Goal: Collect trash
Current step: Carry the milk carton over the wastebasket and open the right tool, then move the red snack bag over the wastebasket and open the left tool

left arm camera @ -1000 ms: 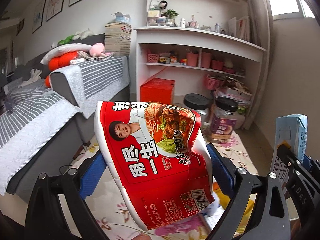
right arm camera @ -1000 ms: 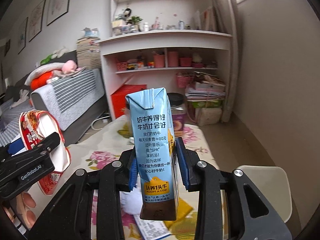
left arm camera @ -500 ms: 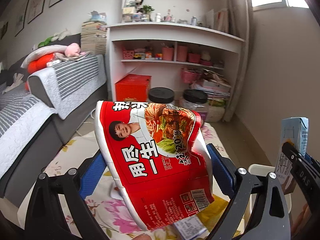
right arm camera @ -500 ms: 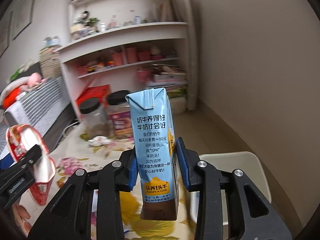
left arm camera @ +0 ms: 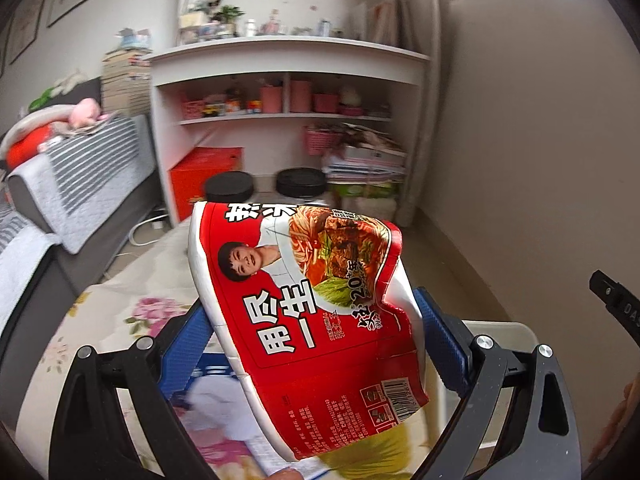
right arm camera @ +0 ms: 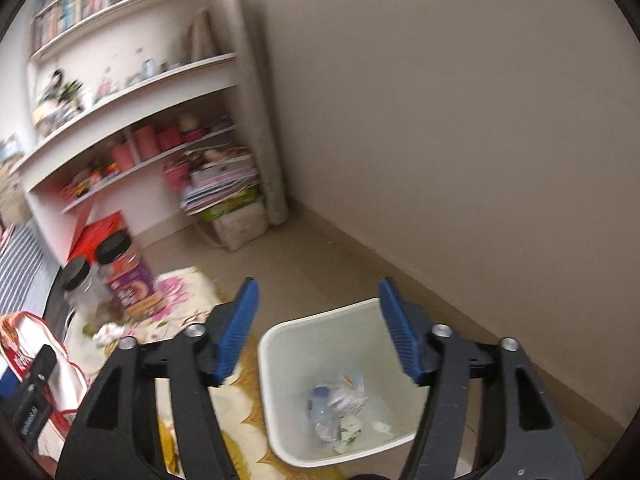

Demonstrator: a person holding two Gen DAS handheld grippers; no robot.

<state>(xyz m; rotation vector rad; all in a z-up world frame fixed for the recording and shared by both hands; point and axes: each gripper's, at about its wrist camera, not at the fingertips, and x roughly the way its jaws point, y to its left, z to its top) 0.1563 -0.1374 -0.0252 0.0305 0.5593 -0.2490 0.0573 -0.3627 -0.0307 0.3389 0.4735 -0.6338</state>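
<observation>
My left gripper is shut on a crushed red and white instant noodle cup, held up above the flowered table. The cup also shows at the left edge of the right wrist view. My right gripper is open and empty, held above a white trash bin on the floor. Blurred trash, with something blue, lies in the bottom of the bin. The bin's rim shows behind the cup in the left wrist view.
A flowered tablecloth carries two black-lidded jars and a crumpled white tissue. White shelves, a red box and a striped sofa stand behind. A bare wall is to the right.
My right gripper has opened and the blue milk carton it held is gone from its jaws. Both grippers swung right, toward the bin. The left still holds the noodle cup.
</observation>
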